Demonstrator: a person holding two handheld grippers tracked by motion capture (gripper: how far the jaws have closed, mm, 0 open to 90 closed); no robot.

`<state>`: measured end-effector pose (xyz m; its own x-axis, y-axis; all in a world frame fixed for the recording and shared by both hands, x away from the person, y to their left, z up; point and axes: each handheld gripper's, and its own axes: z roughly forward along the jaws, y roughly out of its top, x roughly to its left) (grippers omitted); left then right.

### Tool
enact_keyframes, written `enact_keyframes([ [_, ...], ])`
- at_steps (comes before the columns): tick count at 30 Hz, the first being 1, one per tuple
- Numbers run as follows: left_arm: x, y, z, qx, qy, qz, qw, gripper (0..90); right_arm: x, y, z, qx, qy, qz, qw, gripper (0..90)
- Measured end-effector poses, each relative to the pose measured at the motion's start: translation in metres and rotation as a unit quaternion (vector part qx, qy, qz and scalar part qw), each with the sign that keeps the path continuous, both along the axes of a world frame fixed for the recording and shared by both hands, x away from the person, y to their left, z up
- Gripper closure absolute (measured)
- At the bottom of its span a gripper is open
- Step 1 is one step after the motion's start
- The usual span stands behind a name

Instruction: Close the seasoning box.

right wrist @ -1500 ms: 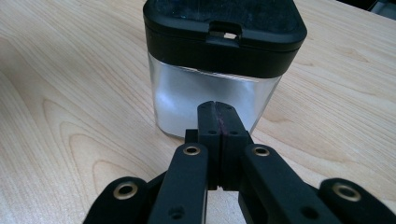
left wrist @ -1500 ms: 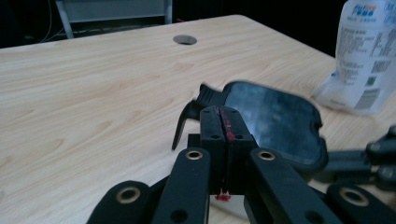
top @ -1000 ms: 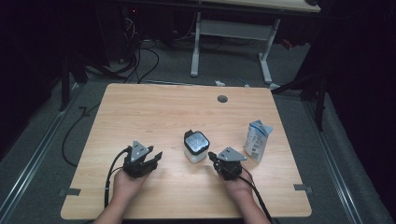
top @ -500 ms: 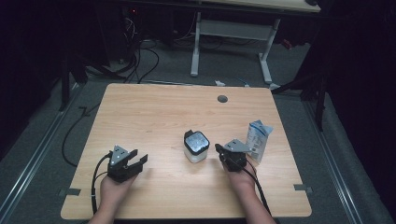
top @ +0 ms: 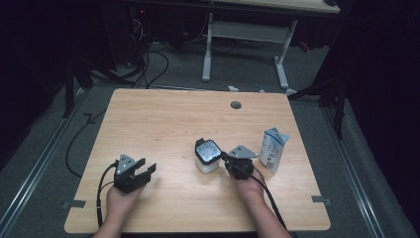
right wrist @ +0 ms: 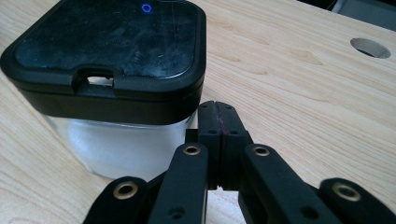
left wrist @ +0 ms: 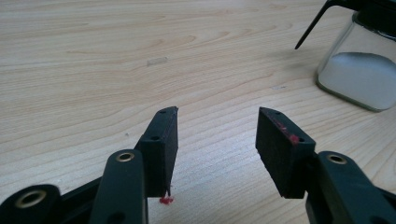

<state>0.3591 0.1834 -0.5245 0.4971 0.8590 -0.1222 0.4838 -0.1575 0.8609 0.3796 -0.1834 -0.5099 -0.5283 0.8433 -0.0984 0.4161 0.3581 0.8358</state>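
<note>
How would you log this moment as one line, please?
left gripper: open, idle | right gripper: shut, beside jar | carton: untouched

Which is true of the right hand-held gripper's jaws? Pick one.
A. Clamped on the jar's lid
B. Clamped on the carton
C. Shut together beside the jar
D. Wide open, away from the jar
C: in the right gripper view the right hand-held gripper has its jaws pressed together with nothing between, next to the jar.
</note>
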Motion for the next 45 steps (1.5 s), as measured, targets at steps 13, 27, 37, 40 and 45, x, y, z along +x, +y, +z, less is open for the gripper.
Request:
enact_keyframes([
  [13,0.000,0.001,0.000,-0.002,0.000,0.001,1.0000,49.1,-0.019,0.010,0.000,-0.006,-0.004,0.020,0.9998,89.8],
  [27,0.000,0.000,0.000,0.001,0.000,-0.002,1.0000,49.1,-0.034,0.020,-0.002,-0.001,-0.009,0.042,0.9991,89.7],
  [37,0.001,0.001,0.000,0.000,0.000,-0.003,1.0000,49.1,-0.034,0.015,-0.002,-0.003,-0.009,0.039,0.9992,86.5],
  [40,0.000,0.002,0.000,-0.003,0.000,-0.002,1.0000,49.1,-0.034,0.004,-0.002,-0.005,-0.007,0.029,0.9995,84.7],
  [45,-0.001,0.000,0.000,-0.003,0.000,-0.005,1.0000,49.1,-0.037,-0.022,-0.001,-0.002,-0.002,0.002,1.0000,82.1],
])
